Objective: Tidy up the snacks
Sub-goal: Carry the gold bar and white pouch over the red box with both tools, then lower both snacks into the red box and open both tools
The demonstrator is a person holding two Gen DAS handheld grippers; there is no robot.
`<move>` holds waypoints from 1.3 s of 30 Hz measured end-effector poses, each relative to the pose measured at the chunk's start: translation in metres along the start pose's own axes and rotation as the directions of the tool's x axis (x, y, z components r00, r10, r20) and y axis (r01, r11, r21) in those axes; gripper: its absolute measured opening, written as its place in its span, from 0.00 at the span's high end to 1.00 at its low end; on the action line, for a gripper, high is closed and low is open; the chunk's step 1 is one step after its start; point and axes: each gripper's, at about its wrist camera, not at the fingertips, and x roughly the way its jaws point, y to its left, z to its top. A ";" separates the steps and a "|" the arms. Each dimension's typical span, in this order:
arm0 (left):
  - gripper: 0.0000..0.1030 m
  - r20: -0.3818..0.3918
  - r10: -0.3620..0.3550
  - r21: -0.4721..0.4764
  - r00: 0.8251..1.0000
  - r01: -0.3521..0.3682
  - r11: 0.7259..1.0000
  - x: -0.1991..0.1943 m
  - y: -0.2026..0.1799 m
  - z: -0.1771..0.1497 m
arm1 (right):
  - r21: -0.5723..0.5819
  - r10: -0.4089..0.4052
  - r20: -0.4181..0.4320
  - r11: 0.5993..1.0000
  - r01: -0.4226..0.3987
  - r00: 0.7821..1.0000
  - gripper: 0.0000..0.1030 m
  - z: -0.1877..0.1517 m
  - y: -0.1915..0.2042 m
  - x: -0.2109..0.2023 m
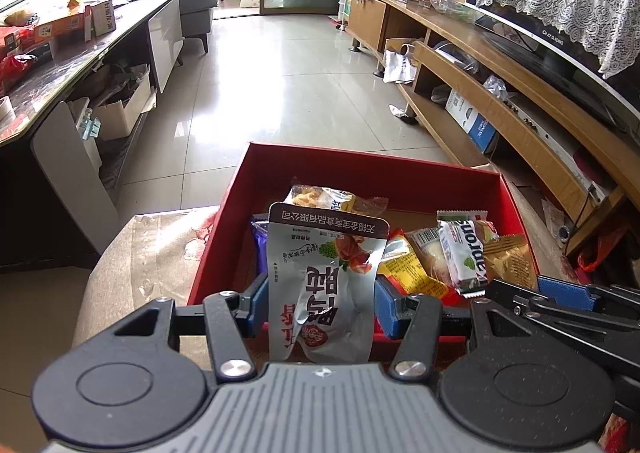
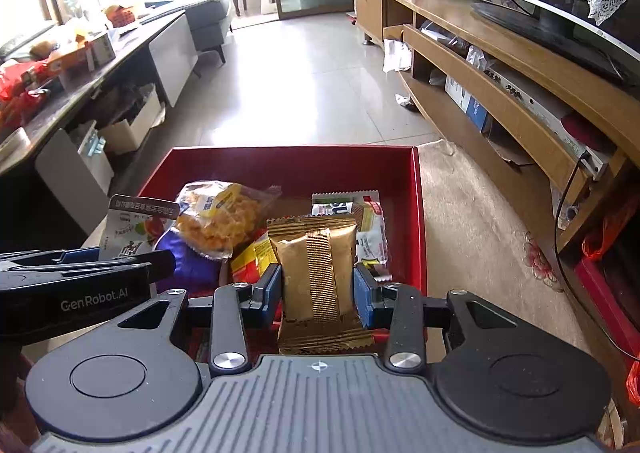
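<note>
A red cardboard box point(image 1: 360, 169) point(image 2: 288, 161) with several snack packets inside rests on a beige cushioned surface. My left gripper point(image 1: 322, 293) is shut on a silver snack pouch point(image 1: 324, 277) with red and black print, held upright over the box's near edge. My right gripper point(image 2: 316, 285) is shut on a gold wrapped snack point(image 2: 316, 273), also above the near part of the box. In the right wrist view the left gripper's arm point(image 2: 80, 281) and its silver pouch point(image 2: 136, 225) show at the left. Loose in the box lie a yellow crisp bag point(image 2: 224, 217), a purple packet point(image 2: 188, 265) and a white-green bar point(image 1: 460, 253).
The beige cushioned surface point(image 2: 472, 221) extends right of the box. A wooden TV cabinet point(image 1: 520, 101) with a television runs along the right. A dark table point(image 1: 60, 65) with boxes and snacks stands at the left. Tiled floor point(image 1: 280, 93) lies ahead.
</note>
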 end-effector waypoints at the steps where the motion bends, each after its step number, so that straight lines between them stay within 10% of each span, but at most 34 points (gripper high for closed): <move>1: 0.53 0.000 0.000 0.000 1.000 0.000 1.000 0.001 0.000 0.001 | 0.002 0.000 0.000 1.000 0.000 1.000 0.55 0.001 -0.001 0.001; 28: 0.52 -0.046 0.041 -0.013 0.998 -0.042 0.999 0.045 -0.001 0.013 | -0.037 -0.021 -0.029 0.999 0.020 0.999 0.55 0.007 0.009 0.047; 39: 0.51 -0.060 0.051 -0.019 0.997 -0.052 0.998 0.048 -0.001 0.014 | -0.084 -0.057 0.008 0.995 0.057 0.998 0.40 0.006 0.015 0.050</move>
